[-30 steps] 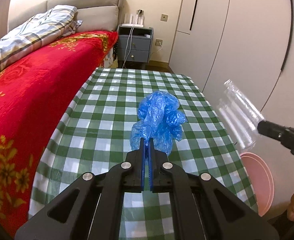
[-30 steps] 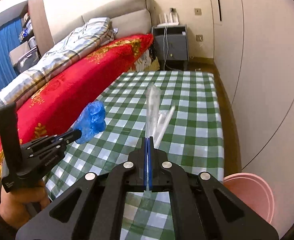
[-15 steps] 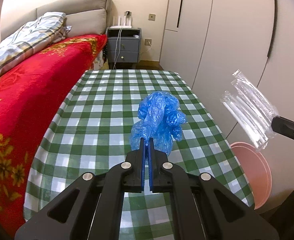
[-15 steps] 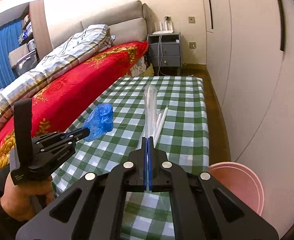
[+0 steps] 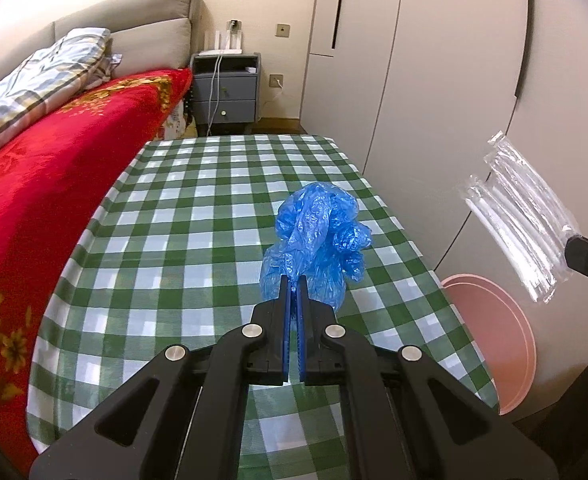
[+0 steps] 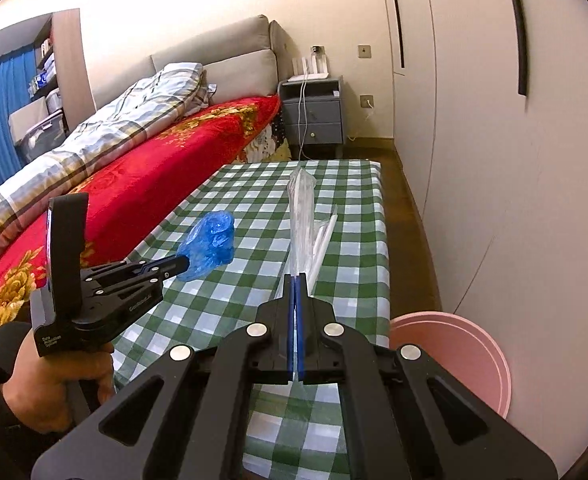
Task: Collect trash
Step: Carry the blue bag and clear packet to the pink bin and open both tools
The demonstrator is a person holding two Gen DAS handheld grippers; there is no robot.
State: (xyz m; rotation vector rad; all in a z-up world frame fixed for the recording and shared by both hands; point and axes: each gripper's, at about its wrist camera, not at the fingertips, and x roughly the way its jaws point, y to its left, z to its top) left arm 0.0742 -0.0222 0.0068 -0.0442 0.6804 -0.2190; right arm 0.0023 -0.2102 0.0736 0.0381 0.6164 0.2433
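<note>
While we hold both tools above the table draped in a green-and-white checked cloth [image 5: 198, 240], our left gripper [image 5: 293, 284] has its blue-padded fingers pressed together on a crumpled blue plastic bag [image 5: 318, 240], which stands up from the tips, clear of the cloth. Our right gripper [image 6: 296, 280] likewise pinches a clear, crinkly plastic wrapper holding white straw-like sticks [image 6: 302, 216], its fingers clamped flat on the lower end so that the wrapper rises edge-on in the right wrist view. From the left wrist view that same wrapper [image 5: 522, 224] hangs beyond the table's right edge, above a round pink plastic basin [image 5: 494, 344] on the floor beside the white wardrobe doors [image 5: 434, 100]. White lettering is printed on the side of our left tool's black body [image 6: 94, 304], too small for us to read. A bed with a red flowered blanket [image 6: 142, 176] runs along the table's left side.
</note>
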